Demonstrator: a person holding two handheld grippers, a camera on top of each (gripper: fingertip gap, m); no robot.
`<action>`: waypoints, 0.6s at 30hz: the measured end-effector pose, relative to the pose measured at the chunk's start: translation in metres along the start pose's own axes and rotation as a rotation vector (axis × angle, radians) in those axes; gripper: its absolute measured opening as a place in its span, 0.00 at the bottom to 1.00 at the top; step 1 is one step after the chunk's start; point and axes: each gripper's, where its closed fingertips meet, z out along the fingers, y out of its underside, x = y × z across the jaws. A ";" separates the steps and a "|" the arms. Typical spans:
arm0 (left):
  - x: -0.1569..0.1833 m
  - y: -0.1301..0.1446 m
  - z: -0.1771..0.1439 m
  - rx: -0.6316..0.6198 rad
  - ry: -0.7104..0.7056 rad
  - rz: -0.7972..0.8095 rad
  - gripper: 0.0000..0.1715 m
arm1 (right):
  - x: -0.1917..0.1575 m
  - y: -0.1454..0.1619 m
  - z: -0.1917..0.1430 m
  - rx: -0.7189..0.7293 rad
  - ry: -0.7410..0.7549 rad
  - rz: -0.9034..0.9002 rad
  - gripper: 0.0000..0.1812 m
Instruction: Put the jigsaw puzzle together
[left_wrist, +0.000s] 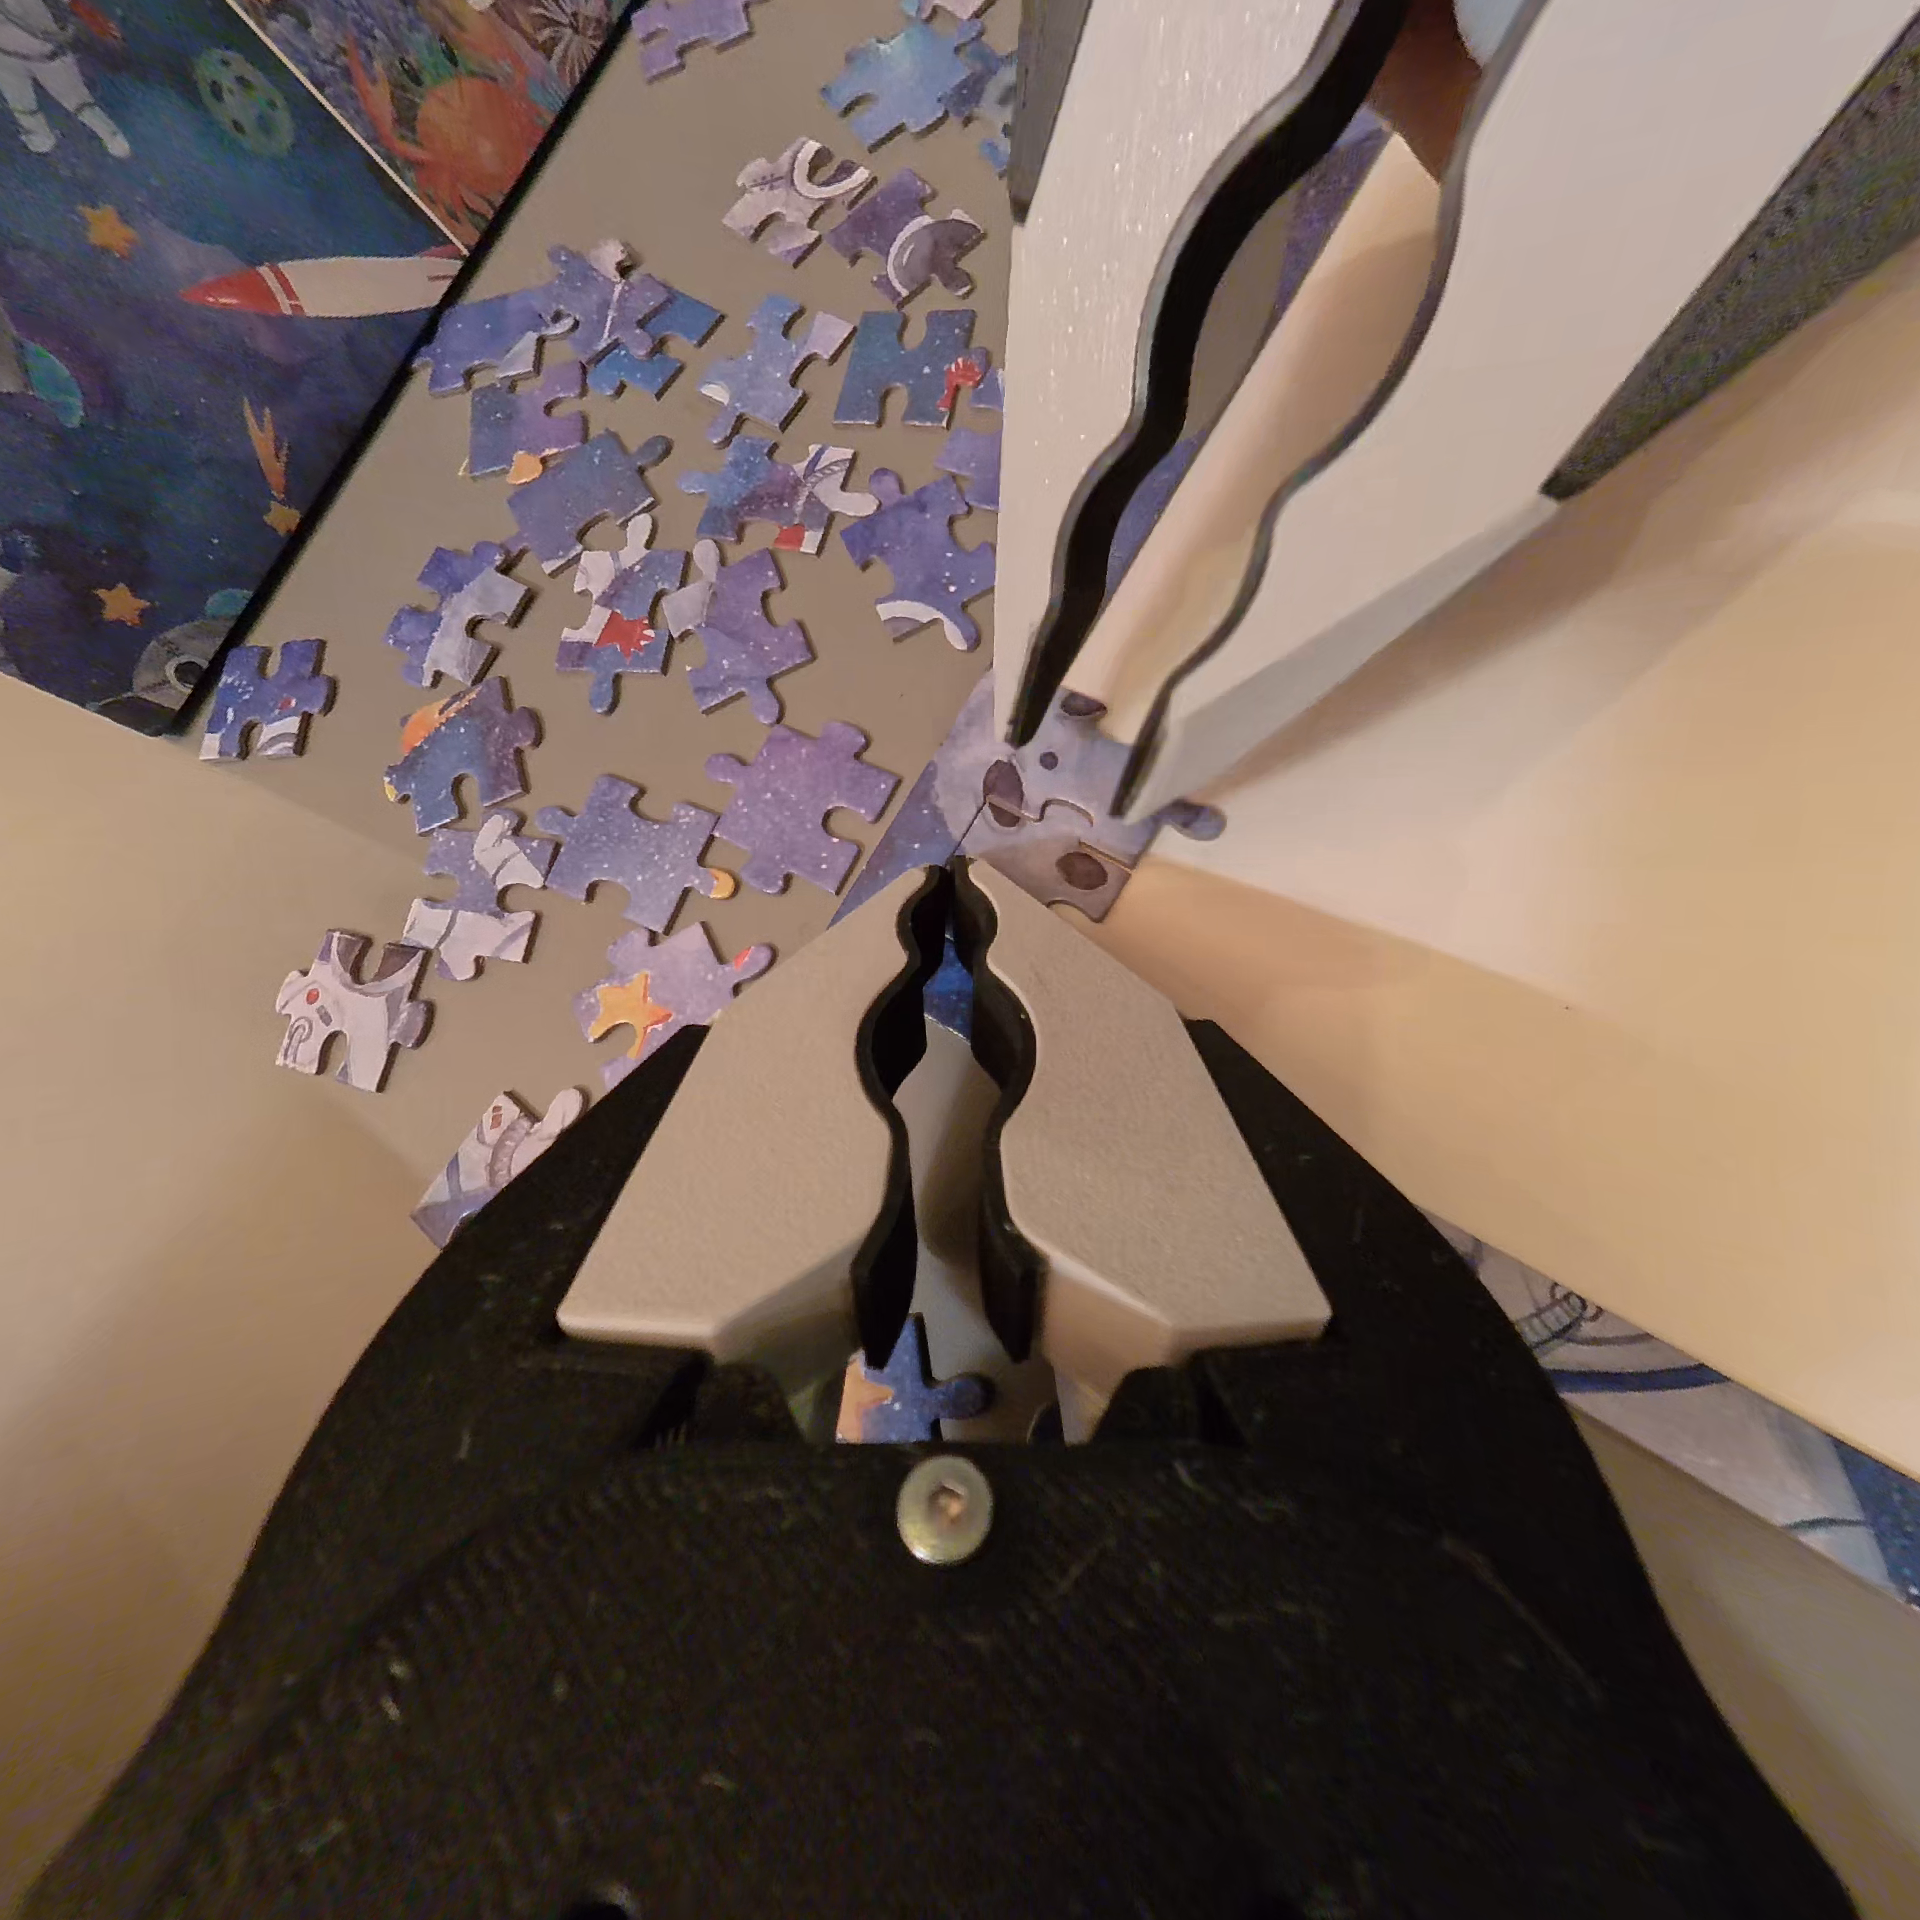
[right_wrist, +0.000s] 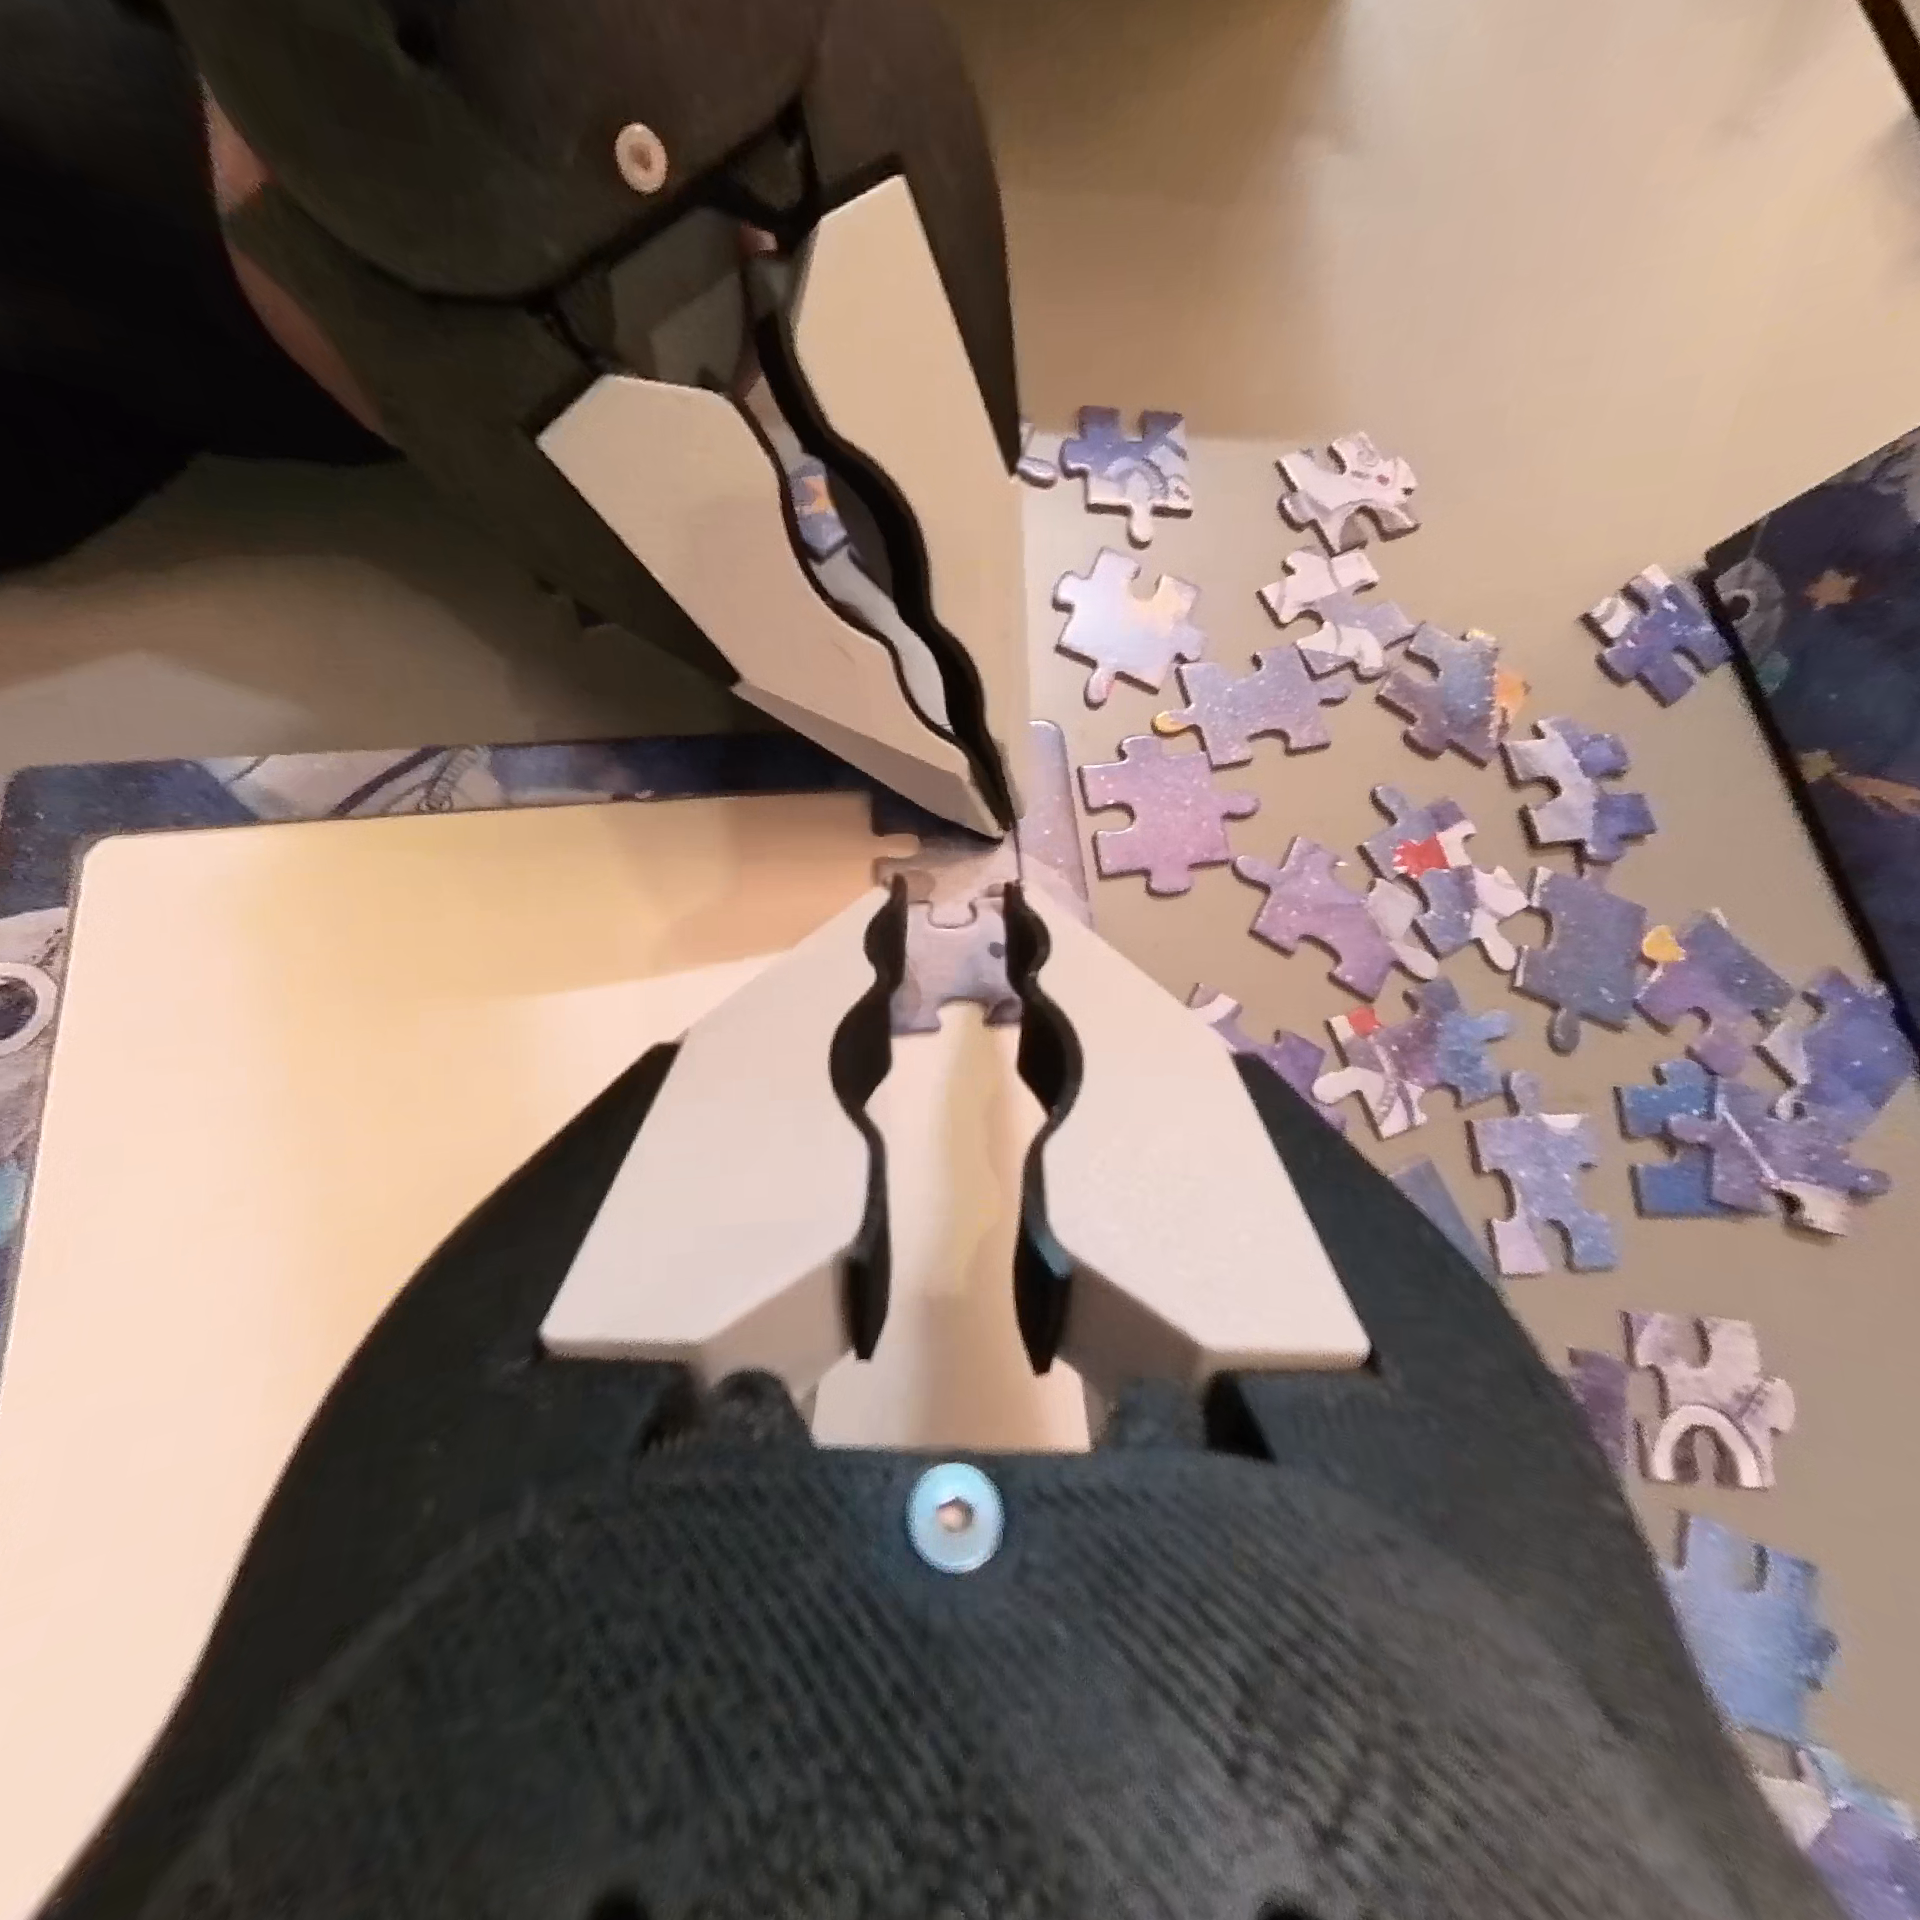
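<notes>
The puzzle tray (right_wrist: 416, 771) has a blue printed border and a bare cream floor. A pale crater-patterned piece (left_wrist: 1060, 800) lies flat in its corner; it also shows in the right wrist view (right_wrist: 951, 940). My right gripper (right_wrist: 953, 886) stands over this piece with its jaws a narrow gap apart, tips on the piece; it also shows in the left wrist view (left_wrist: 1070, 767). My left gripper (left_wrist: 951, 875) is shut and empty, tips down at the tray corner beside the piece, close to the right gripper's tips. It reaches in from the upper left in the right wrist view (right_wrist: 995, 821).
Several loose blue and purple pieces (left_wrist: 623, 623) lie scattered on the grey table beside the tray, also in the right wrist view (right_wrist: 1455, 883). A printed space picture with a rocket (left_wrist: 156, 364) lies beyond them (right_wrist: 1849, 675). One blue piece (left_wrist: 904, 1382) lies under my left gripper. My left and right fingertips are right by each other.
</notes>
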 end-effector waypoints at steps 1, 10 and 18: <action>0.000 0.000 0.000 0.000 0.000 0.000 0.01 | 0.001 0.001 0.000 0.000 0.000 0.011 0.09; 0.000 0.000 0.000 0.000 0.000 0.000 0.01 | 0.002 0.012 0.009 -0.038 -0.017 0.047 0.08; 0.000 0.000 0.000 0.000 0.000 0.000 0.01 | 0.002 0.013 0.009 -0.029 -0.038 0.119 0.08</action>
